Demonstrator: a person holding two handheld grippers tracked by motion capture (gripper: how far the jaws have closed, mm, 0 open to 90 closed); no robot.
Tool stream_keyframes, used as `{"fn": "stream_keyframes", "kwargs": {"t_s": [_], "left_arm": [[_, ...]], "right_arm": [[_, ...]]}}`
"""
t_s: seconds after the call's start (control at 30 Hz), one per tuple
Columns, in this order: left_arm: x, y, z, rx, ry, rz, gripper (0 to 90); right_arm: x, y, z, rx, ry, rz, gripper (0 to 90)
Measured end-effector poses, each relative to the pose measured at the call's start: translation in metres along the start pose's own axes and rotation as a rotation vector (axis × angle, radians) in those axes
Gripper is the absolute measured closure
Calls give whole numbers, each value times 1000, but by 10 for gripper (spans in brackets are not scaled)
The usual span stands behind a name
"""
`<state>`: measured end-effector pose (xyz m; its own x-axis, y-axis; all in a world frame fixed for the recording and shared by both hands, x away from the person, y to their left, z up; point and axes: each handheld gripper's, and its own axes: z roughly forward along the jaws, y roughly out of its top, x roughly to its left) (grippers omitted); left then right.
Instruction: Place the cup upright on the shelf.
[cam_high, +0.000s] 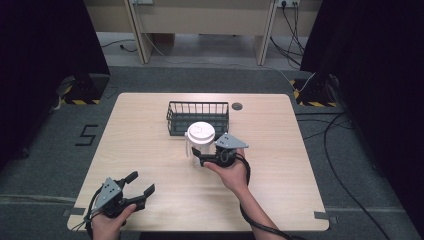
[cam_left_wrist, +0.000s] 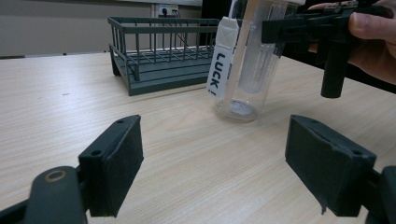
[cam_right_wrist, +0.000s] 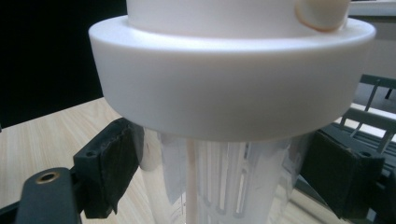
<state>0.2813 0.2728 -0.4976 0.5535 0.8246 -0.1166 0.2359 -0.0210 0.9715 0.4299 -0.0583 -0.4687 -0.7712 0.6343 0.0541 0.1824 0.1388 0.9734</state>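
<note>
1. Near the middle of the table (cam_high: 150, 115), just in front of the wire basket (cam_high: 198, 118) that sits toward the far edge, stands the clear bottle (cam_high: 198, 145) with its white lid (cam_high: 201, 132), upright on the wood.
2. Your right gripper (cam_high: 201, 159) reaches the bottle from the near side, its jaws set around the clear body just under the lid. The right gripper view shows what the high view cannot: one black pad (cam_right_wrist: 108, 161) lies on each side of the clear wall below the lid's (cam_right_wrist: 233, 79) broad white rim, close against it, though you cannot tell from that view whether they press it.
3. The left gripper view adds the bottle's (cam_left_wrist: 247, 70) side: a white strap (cam_left_wrist: 220, 60) hangs down it with dark letters reading "LUCK", and an inner tube stands inside the clear wall. It also shows the basket (cam_left_wrist: 154, 60) behind the bottle, apart from it, and your right gripper (cam_left_wrist: 299, 30) held level at the upper part of the bottle.
4. Your right hand (cam_high: 231, 172) comes in from the near edge, forearm angled toward the centre, the grey plate on top.
5. Your left gripper (cam_high: 140, 187) hovers by the near-left corner of the table, well apart from the bottle, jaws spread wide and holding nothing, pointed toward the bottle. Your left hand (cam_high: 107, 220) grips it at the near edge.
</note>
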Motion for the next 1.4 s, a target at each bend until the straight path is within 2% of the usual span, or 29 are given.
{"fn": "stream_keyframes", "kwargs": {"t_s": [0.8, 1.4], "left_arm": [[0, 0, 0, -1, 2, -2, 186], [0, 0, -1, -3, 3, -2, 186]], "right_arm": [[-9, 23, -8, -66, -31, 1, 173], [-20, 39, -11, -94, -66, 13, 173]]}}
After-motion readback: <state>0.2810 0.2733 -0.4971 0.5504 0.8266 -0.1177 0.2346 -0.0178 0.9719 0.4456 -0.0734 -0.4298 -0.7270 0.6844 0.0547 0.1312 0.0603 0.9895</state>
